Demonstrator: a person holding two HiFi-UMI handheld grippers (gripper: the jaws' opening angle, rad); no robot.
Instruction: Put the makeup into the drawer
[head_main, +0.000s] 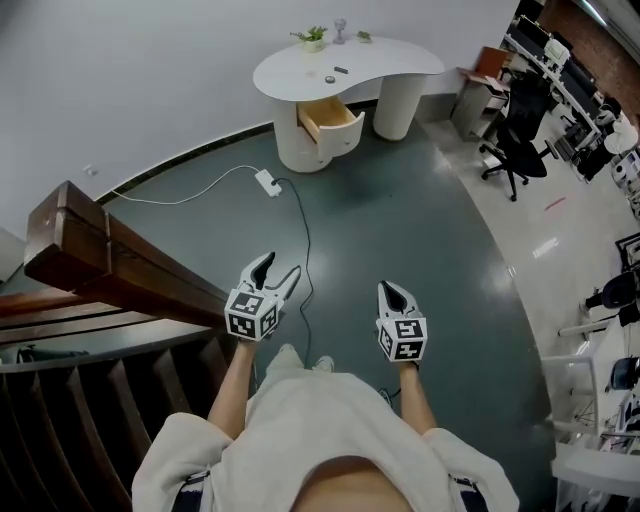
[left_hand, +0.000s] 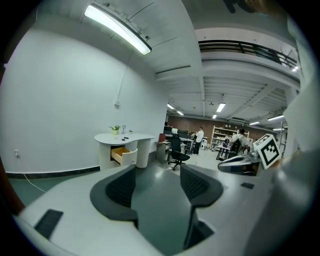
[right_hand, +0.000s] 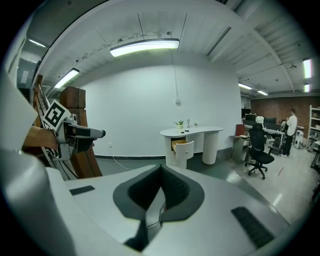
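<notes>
At the far end of the room, on the white curved table (head_main: 400, 60), lie two small dark items that I take to be the makeup (head_main: 341, 70). They are too small to identify more closely. They sit near the table's left end, just in front of a little potted plant (head_main: 312, 37) and a clear glass ornament (head_main: 340, 30). Directly below them the drawer (head_main: 330, 118) stands pulled out, its pale wood interior showing and apparently empty.

Between the table and the person a white power strip (head_main: 267, 182) lies on the dark green floor, its cable running toward the person's feet. A black office chair (head_main: 515, 140) stands to the far right, and a wooden stair railing (head_main: 110, 250) is close on the left.

The left gripper (head_main: 280, 265) has its jaws spread wide with nothing but floor between them. The right gripper (head_main: 391, 288) has its jaws closed tip to tip on nothing. Both are held low in front of the person and point toward the table.

The step in hand seems to be the walk up to the table, so the task has barely begun. To do it well, step clear of the cable and power strip. Stop facing the open drawer, close enough to reach the tabletop from above. Spread the right jaws before reaching, and take one small piece at a time.
</notes>
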